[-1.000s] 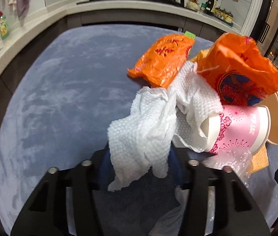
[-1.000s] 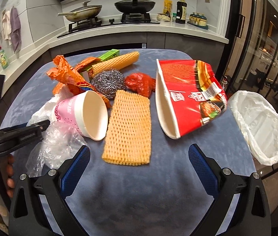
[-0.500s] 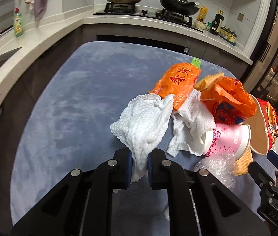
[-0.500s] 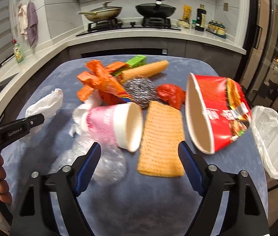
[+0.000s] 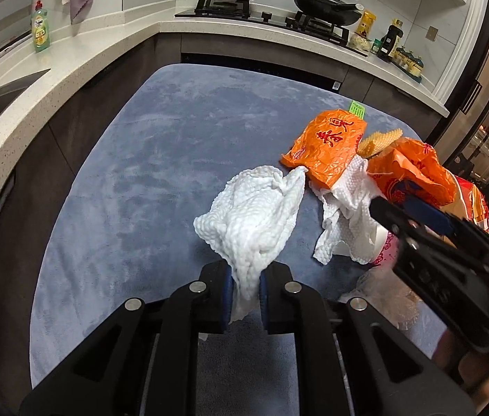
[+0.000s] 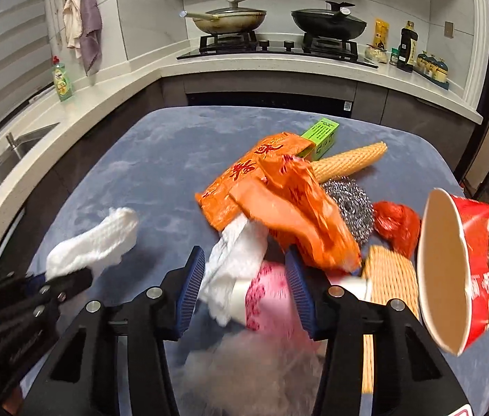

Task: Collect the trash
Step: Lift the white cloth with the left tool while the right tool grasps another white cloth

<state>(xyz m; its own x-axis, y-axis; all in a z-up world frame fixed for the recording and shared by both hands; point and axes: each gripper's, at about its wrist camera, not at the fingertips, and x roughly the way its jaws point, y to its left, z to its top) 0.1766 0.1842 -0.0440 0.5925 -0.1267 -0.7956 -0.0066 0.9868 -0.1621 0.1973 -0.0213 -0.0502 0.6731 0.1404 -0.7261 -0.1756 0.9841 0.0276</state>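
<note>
The right tool has its blue pads spread on either side of a blurred pink paper cup, with a crumpled white paper towel against the cup's rim. At lower left, the left tool pinches a white tissue above the grey worktop.

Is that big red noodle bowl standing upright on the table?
No, the red noodle bowl lies tipped on its side on the blue table, its open mouth facing sideways toward the orange wrappers.
</note>
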